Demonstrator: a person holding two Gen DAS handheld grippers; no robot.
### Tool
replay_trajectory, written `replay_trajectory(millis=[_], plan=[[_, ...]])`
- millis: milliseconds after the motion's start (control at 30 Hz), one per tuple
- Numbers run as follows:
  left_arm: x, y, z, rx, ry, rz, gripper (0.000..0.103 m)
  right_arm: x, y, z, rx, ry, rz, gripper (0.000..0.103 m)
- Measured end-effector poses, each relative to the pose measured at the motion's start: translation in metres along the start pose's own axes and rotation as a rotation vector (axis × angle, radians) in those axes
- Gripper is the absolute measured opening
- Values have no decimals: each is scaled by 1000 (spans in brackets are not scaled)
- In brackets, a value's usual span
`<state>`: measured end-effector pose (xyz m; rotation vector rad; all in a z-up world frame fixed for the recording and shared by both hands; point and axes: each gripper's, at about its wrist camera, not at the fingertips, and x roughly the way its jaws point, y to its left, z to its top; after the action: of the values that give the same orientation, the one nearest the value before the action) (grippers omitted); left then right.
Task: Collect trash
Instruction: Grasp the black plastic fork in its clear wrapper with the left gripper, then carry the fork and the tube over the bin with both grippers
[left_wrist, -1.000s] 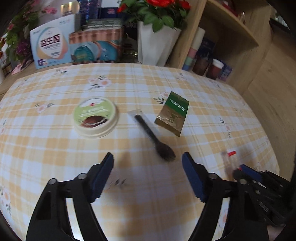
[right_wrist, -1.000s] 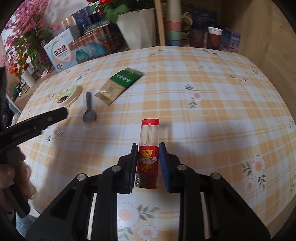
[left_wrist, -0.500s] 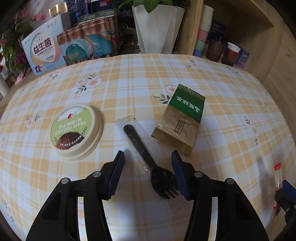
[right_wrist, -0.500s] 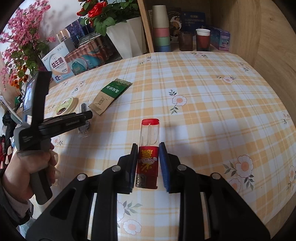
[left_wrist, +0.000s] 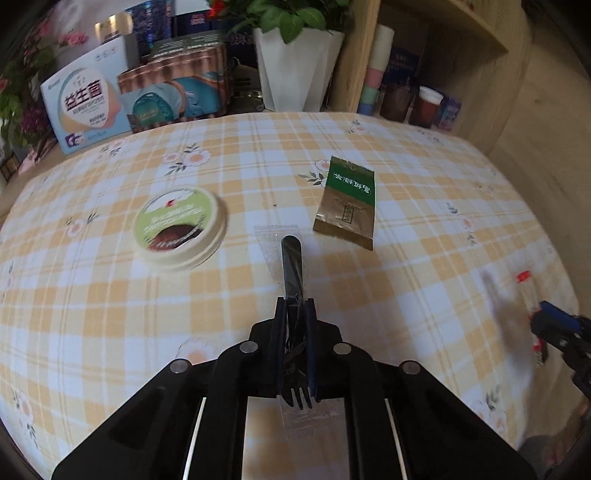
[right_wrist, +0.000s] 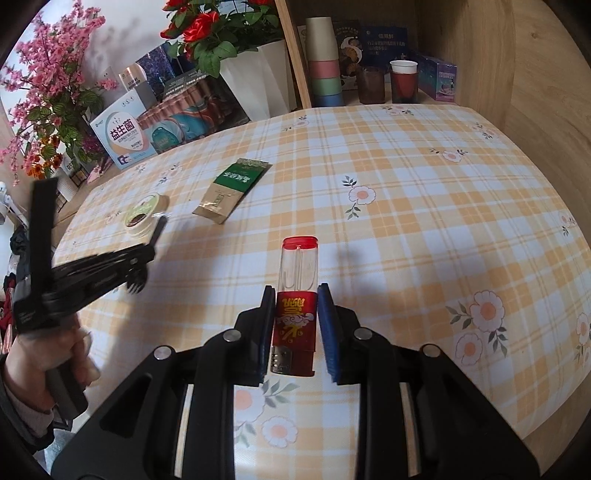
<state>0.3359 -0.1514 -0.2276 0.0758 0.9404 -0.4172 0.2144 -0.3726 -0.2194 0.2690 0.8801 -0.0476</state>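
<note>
My left gripper (left_wrist: 295, 314) is shut on a black plastic fork (left_wrist: 292, 266) in a clear wrapper, held above the checked tablecloth. The fork's handle points forward past the fingertips. My right gripper (right_wrist: 297, 295) is shut on a red and clear lighter (right_wrist: 298, 280) and holds it over the cloth. A round green-lidded cup (left_wrist: 180, 225) lies left of the fork and a green and gold tea sachet (left_wrist: 347, 201) lies right of it. Both also show in the right wrist view, the cup (right_wrist: 142, 214) and the sachet (right_wrist: 232, 188). The left gripper shows at the left there (right_wrist: 140, 258).
Boxes (left_wrist: 85, 107), a white flower pot (left_wrist: 295, 66) and stacked cups (right_wrist: 325, 62) stand along the table's far edge. A wooden shelf wall (right_wrist: 517, 74) rises at the right. The table edge (right_wrist: 554, 417) runs close on the right.
My left gripper moved forward over the fork, closed on it and lifted it. My right gripper kept holding the lighter and rose a little.
</note>
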Motion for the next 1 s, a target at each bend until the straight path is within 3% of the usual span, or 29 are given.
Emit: replay_trajectory(millis=[400, 1000], plan=[[-109, 23, -36, -40, -118, -63, 9, -40, 41, -16, -57, -27, 52, 26], [-213, 9, -113, -32, -186, -111, 9, -110, 83, -53, -139, -59, 92, 26]])
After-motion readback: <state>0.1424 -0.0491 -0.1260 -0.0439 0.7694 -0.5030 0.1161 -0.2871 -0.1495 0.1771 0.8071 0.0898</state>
